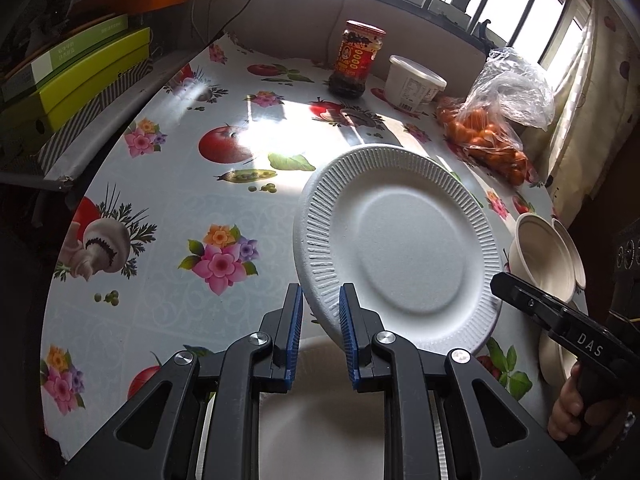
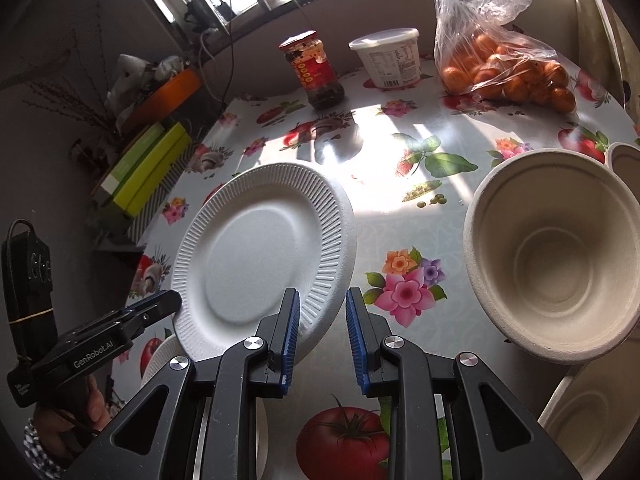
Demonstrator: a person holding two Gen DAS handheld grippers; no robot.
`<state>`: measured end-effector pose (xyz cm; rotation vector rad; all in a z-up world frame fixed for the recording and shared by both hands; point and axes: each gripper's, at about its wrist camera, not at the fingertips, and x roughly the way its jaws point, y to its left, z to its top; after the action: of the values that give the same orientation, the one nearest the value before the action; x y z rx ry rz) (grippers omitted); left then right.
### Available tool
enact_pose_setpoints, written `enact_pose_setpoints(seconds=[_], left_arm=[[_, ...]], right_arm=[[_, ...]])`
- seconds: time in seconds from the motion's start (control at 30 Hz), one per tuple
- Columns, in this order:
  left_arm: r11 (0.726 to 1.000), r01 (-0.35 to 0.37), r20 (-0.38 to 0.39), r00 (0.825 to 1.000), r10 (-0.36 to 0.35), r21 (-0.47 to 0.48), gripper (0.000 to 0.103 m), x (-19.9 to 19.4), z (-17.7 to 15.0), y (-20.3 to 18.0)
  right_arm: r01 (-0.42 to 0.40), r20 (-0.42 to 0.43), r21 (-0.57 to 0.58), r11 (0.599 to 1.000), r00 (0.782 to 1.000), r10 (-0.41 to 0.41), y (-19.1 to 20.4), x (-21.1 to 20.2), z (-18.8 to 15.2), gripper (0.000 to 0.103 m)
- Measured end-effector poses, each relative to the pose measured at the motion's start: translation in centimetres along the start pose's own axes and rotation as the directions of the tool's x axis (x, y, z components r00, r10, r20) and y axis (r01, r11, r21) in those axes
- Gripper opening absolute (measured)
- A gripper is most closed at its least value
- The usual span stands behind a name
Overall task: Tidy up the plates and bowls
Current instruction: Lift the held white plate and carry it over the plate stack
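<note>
A white foam plate (image 1: 400,240) with a ribbed rim is tilted up off the table. My left gripper (image 1: 320,312) has the plate's near rim between its blue pads; the jaws stand apart. In the right wrist view the same plate (image 2: 260,252) is at centre left, with the left gripper (image 2: 160,306) at its lower left rim. My right gripper (image 2: 322,312) is open and empty, just right of the plate. A beige paper bowl (image 2: 556,256) stands tilted at the right. Another white plate (image 1: 320,420) lies under the left gripper.
The table (image 2: 392,216) has a flower-and-fruit oilcloth. At the back stand a red sauce jar (image 2: 316,72), a white tub (image 2: 390,58) and a bag of oranges (image 2: 504,64). Green boxes (image 1: 80,76) sit on a shelf to the left. More beige bowls (image 1: 548,256) lie at the right.
</note>
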<state>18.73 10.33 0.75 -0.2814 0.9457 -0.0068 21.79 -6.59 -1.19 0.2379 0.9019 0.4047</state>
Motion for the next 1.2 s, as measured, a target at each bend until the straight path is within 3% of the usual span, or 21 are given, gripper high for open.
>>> enact_pose_setpoints(seconds=[0.63,1.2], left_arm=[[0.998,0.018,0.036,0.999,-0.016,-0.063,0.020,-3.4,-4.0,1.9],[0.997,0.012,0.061,0.998,-0.007,-0.074,0.020,-5.4,-6.1,3.0]], right_arm=[[-0.048,-0.004,-0.029,0.998,0.999,0.048,2.0,-1.9,-3.5,0.023],[-0.040,0.001,-0.079,0.996,0.999,0.040,3.9,-2.5,-5.7,0.023]])
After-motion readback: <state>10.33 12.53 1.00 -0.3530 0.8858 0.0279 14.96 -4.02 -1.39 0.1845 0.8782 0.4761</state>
